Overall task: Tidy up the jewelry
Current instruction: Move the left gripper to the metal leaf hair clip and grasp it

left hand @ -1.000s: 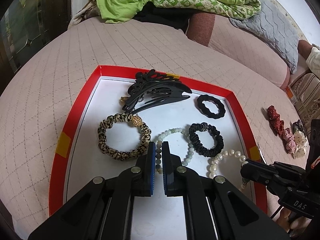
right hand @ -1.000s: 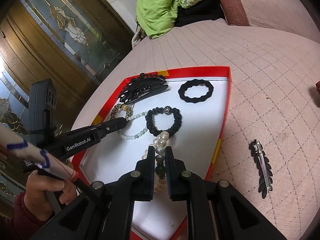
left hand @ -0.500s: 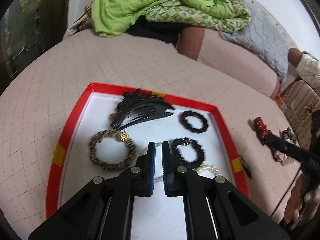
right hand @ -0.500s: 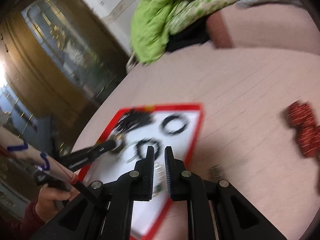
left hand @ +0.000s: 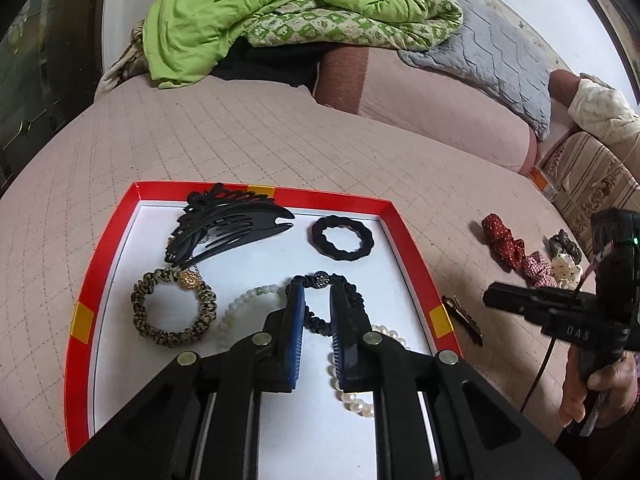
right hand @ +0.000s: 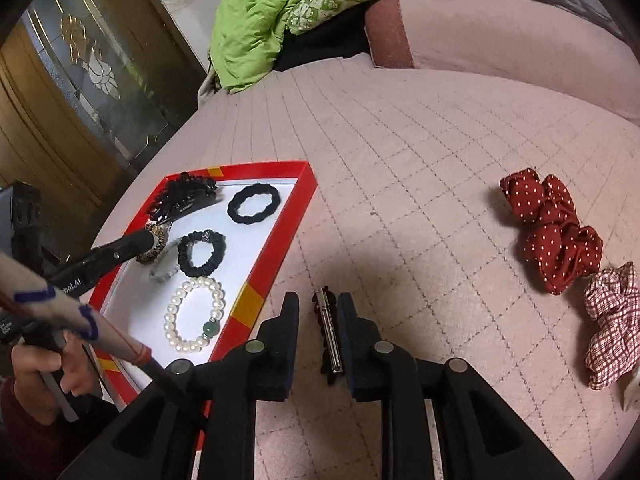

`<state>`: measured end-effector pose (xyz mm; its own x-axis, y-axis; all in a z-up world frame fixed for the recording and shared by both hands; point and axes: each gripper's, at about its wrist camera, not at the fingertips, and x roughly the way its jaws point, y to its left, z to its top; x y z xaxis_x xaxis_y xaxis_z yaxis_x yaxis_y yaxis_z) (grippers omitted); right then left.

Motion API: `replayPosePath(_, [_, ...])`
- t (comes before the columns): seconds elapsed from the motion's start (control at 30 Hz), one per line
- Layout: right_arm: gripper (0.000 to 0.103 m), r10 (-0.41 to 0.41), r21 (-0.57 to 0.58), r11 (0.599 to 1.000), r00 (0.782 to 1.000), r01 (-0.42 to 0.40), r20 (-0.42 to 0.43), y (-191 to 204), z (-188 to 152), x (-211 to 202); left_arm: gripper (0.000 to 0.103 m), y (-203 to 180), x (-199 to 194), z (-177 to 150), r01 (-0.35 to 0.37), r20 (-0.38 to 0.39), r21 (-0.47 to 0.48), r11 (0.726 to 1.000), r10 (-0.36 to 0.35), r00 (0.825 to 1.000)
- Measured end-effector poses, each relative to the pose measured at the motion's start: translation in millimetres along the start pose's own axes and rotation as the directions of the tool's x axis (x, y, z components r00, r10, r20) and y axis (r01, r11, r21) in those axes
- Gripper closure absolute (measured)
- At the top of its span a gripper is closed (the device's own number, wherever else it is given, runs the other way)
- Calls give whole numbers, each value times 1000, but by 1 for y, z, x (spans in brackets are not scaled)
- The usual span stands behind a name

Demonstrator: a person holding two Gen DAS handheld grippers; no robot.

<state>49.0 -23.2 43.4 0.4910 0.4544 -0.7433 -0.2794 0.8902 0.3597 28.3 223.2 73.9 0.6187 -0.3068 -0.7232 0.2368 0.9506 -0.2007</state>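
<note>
A red-rimmed white tray [left hand: 99,264] [right hand: 280,236] lies on the pink bed. It holds a black hair claw [left hand: 224,228], a black hair tie [left hand: 340,238], a leopard scrunchie [left hand: 172,306], a black scrunchie [right hand: 202,252], a pale bead bracelet [left hand: 244,304] and a pearl bracelet [right hand: 194,316]. My left gripper [left hand: 317,300] is open above the black scrunchie. My right gripper [right hand: 318,310] is open, jaws either side of a dark leaf-shaped hair clip [right hand: 329,334] on the bed just right of the tray.
Red dotted scrunchies [right hand: 552,232], a red check scrunchie [right hand: 612,320] and a small cream flower piece [left hand: 566,274] lie on the bed to the right. A green quilt [left hand: 280,12] and grey pillow [left hand: 492,56] are at the back. A wooden door [right hand: 72,92] stands left.
My right gripper let go of the pearl bracelet in the tray, swung right and opened around the leaf hair clip. My left gripper pulled back and opened.
</note>
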Motion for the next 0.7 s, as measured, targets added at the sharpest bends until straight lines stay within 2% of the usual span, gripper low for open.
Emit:
replayPosePath(0.17, [76,-69,104,992,998,67,15,-33,3,-10,90,-17,6,1,59,-18,10,998,-58,998])
replayPosePath(0.37, [75,-153,252,959,986,132,66,-83,3,-44,75,-78,19,-1,209,-88,39,977,-205,975])
replayPosePath(0.43, [75,-177,299,944,980,142,92,-96,2,-58,74,-97,27,-3,232,-118,35,972,-226,967])
replayPosePath(0.57, [73,-187,345,930,970,125,153,-109,-3,-87,74,-130,51,-7,206,-184,39,978,-195,963])
replayPosePath(0.67, [72,-204,376,920,952,106,229,-117,-8,-114,74,-149,71,-10,125,-228,56,991,-109,968])
replayPosePath(0.7, [70,-222,396,912,939,104,264,-122,-12,-127,73,-152,74,-11,109,-232,58,992,-93,968])
